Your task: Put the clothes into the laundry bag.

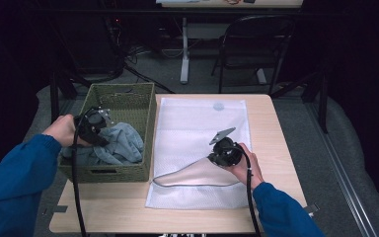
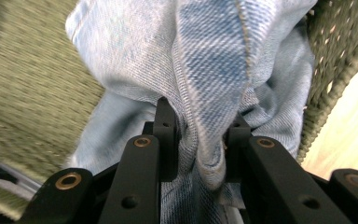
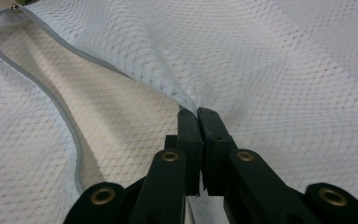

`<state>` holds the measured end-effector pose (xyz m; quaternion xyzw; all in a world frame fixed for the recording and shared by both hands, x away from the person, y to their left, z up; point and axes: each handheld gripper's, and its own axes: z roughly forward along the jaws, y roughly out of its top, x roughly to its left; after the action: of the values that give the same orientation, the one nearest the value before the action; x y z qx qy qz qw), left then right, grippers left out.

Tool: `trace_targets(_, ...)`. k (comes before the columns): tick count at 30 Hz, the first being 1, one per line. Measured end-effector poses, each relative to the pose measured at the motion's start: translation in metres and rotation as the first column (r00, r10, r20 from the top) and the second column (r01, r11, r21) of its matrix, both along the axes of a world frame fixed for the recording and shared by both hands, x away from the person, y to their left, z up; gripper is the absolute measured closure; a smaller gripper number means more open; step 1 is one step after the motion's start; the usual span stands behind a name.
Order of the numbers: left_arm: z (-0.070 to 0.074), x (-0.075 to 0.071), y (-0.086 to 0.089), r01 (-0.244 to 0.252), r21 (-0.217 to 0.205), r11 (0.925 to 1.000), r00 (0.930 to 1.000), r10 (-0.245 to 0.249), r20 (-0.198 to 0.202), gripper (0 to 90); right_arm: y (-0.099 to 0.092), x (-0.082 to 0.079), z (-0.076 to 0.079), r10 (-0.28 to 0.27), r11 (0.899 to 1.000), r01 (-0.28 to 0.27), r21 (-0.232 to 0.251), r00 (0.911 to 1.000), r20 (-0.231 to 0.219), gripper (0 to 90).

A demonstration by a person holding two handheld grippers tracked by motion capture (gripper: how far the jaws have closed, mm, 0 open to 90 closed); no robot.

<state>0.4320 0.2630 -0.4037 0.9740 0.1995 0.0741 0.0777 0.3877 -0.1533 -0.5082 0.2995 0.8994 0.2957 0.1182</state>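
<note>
A pale wooden table point(image 1: 271, 148) fills the middle of the high view, with a white mesh bag point(image 1: 200, 128) flat at its centre and a green woven basket point(image 1: 123, 96) at centre left. Blue jeans point(image 1: 121, 145) lie bunched in the basket. The left gripper view adds that the left gripper point(image 2: 199, 126) is clenched on a denim fold point(image 2: 205, 93). The right gripper view shows the right gripper point(image 3: 198, 114) pinching the bag's upper layer, holding its grey-edged mouth point(image 3: 51, 93) open.

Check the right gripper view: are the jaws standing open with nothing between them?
No, the right gripper has its jaws pressed together on a fold of the white mesh bag, lifting its top layer.
</note>
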Motion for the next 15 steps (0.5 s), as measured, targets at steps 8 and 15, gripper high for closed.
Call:
trace_targets(8,0.013,0.001,-0.004,0.02,0.026,0.9995,0.9997,-0.02,-0.011,74.7,0.0,0.0,0.0,-0.002,1.0,0.002,0.0,1.0,0.001,88.3)
trace_targets(15,0.024,0.001,-0.005,0.02,0.031,0.9993,0.9998,-0.02,0.005,74.8,0.0,0.0,0.0,0.0,1.0,0.0,-0.005,1.0,0.0,88.2)
